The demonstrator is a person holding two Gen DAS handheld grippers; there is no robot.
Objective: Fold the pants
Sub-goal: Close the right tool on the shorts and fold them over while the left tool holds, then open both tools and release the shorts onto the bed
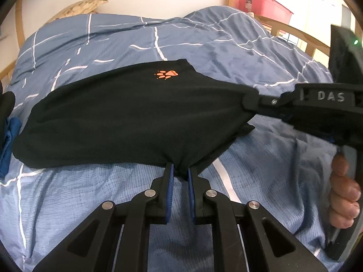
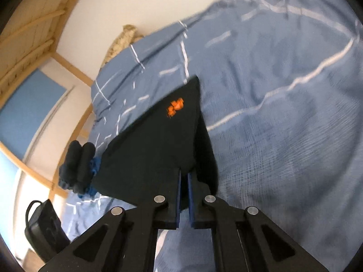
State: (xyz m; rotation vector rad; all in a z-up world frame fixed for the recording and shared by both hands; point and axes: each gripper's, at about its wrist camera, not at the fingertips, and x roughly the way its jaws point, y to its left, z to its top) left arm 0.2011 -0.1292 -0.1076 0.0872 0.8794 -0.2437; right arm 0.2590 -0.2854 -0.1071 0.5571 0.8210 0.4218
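Black pants with an orange paw logo lie folded over on the blue bed cover, their near edge lifted. My left gripper is shut on the near edge of the pants. My right gripper comes in from the right and is shut on the right corner of the pants. In the right wrist view the pants stretch away from my right gripper, whose jaws pinch the cloth, with the logo towards the far end.
The bed cover is blue with white lines and rumpled. Rolled dark clothes and blue cloth lie at the pants' left end. A black bag sits beside the bed. A red box stands behind the wooden frame.
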